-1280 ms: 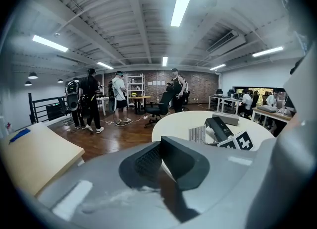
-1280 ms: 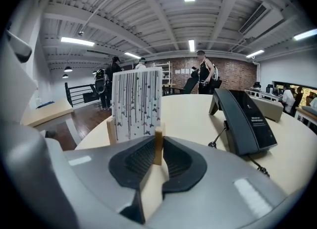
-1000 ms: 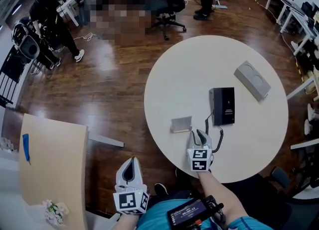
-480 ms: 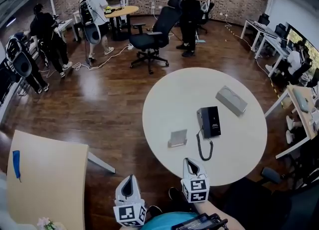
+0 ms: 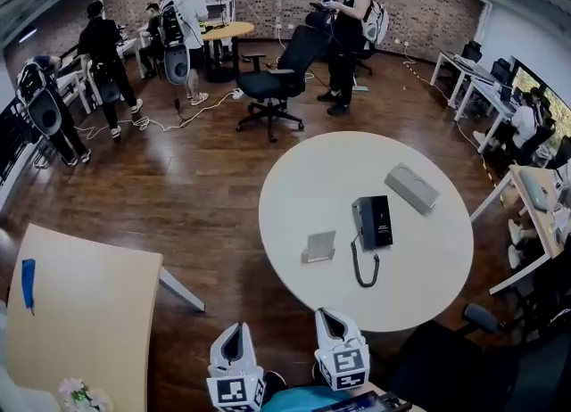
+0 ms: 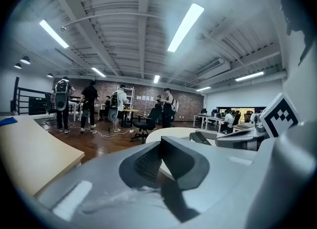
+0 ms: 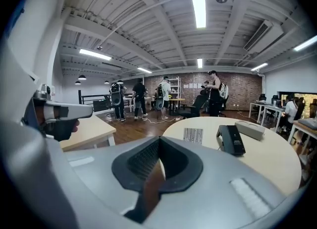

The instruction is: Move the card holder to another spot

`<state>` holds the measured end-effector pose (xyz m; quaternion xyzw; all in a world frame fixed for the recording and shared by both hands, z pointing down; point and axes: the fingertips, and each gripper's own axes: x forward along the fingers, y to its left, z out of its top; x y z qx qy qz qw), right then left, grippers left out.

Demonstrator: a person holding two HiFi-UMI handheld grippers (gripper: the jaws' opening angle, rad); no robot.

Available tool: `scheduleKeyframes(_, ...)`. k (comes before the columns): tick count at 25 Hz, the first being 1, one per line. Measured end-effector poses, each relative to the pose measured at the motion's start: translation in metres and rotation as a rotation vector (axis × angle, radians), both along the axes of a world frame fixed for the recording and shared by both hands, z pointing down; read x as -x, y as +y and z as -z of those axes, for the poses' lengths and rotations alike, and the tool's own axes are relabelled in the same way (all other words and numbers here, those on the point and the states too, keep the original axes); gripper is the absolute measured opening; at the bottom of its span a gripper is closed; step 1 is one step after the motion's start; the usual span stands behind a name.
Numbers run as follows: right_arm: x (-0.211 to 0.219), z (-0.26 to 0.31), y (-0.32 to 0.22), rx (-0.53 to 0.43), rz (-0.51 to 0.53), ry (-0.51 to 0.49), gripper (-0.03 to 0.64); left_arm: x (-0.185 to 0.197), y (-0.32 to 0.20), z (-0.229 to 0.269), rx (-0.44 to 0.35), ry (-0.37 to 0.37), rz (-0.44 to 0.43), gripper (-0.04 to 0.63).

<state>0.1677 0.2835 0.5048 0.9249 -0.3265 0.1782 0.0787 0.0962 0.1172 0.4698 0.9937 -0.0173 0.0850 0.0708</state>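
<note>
The card holder (image 5: 319, 246), a small clear stand with a barcode card, stands upright on the round white table (image 5: 312, 187), left of the black desk phone (image 5: 373, 221). In the right gripper view the card holder (image 7: 193, 135) is far ahead on the tabletop. My right gripper (image 5: 326, 316) is shut and empty, off the table's near edge. My left gripper (image 5: 232, 328) hangs beside it over the floor, also shut and empty. The jaws meet in both gripper views, with the left gripper (image 6: 161, 148) and the right gripper (image 7: 159, 156) pointing across the room.
A grey box (image 5: 411, 187) lies on the table behind the phone, whose coiled cord (image 5: 364, 269) trails toward me. A beige table (image 5: 80, 312) stands at my left. An office chair (image 5: 272, 85) and several people are farther back on the wooden floor.
My right gripper stood open next to the card holder; it has drawn back off the table's edge and shut. The head view has tilted up. The card holder stays in place.
</note>
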Motion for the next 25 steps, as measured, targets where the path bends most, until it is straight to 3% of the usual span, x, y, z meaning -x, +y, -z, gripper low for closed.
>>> scheduleKeyframes(14,0.015,0.013,0.046,-0.057,0.048,0.017,-0.009,0.030,0.045,0.003,-0.042,-0.022,0.072,0.014)
scheduleKeyframes(25,0.012,0.016,0.052,-0.075,0.081,0.033,-0.011,0.029,0.058,-0.001,-0.060,-0.023,0.089,0.014)
